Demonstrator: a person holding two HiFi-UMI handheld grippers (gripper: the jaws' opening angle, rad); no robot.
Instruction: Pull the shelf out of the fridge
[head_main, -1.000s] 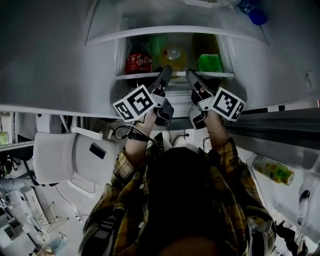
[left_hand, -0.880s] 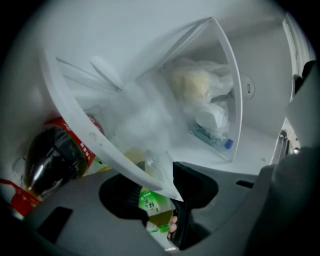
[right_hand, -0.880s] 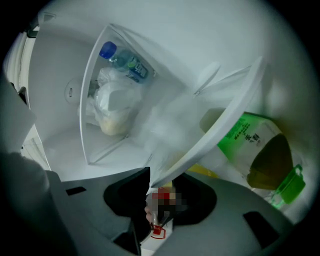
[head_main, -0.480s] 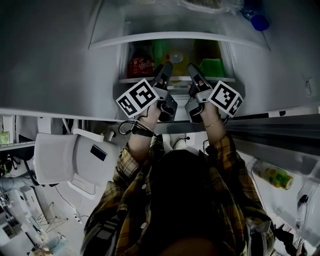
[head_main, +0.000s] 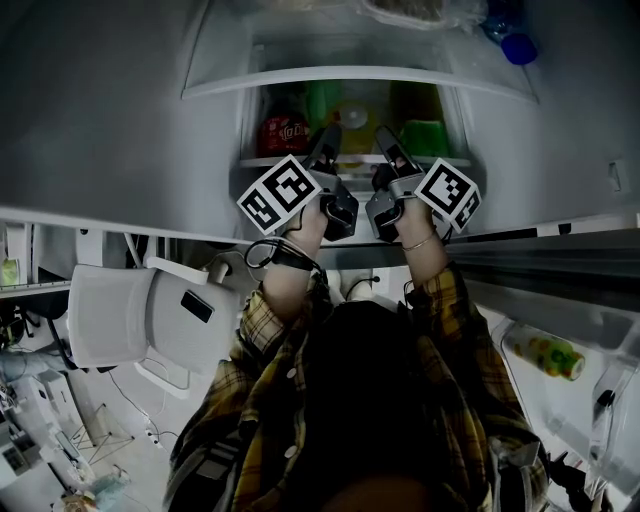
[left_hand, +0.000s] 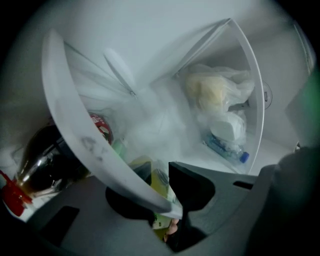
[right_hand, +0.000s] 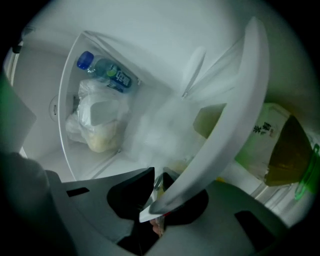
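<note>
The fridge shelf (head_main: 262, 159) is a clear pane with a white front rim (left_hand: 75, 125) (right_hand: 235, 110). My left gripper (head_main: 328, 142) reaches level into the fridge at the rim's middle. Its jaws have just been closing, and in the left gripper view (left_hand: 172, 205) they pinch the white rim. My right gripper (head_main: 386, 142) sits right beside it. Its jaws have also just been closing, and in the right gripper view (right_hand: 160, 200) the rim is clamped between them.
On the shelf stand a cola bottle (head_main: 283, 132) (left_hand: 45, 165), a yellow-capped item (head_main: 350, 112) and green drinks (head_main: 425, 135) (right_hand: 272, 150). The shelf above holds a plastic bag (left_hand: 215, 95) and a water bottle (right_hand: 107, 72). The open door's rack (head_main: 545, 350) is at lower right.
Both grippers have pushed further in to the shelf's front rim and drawn closer together. Their marker cubes have rolled slightly. The jaws now grip the rim.
</note>
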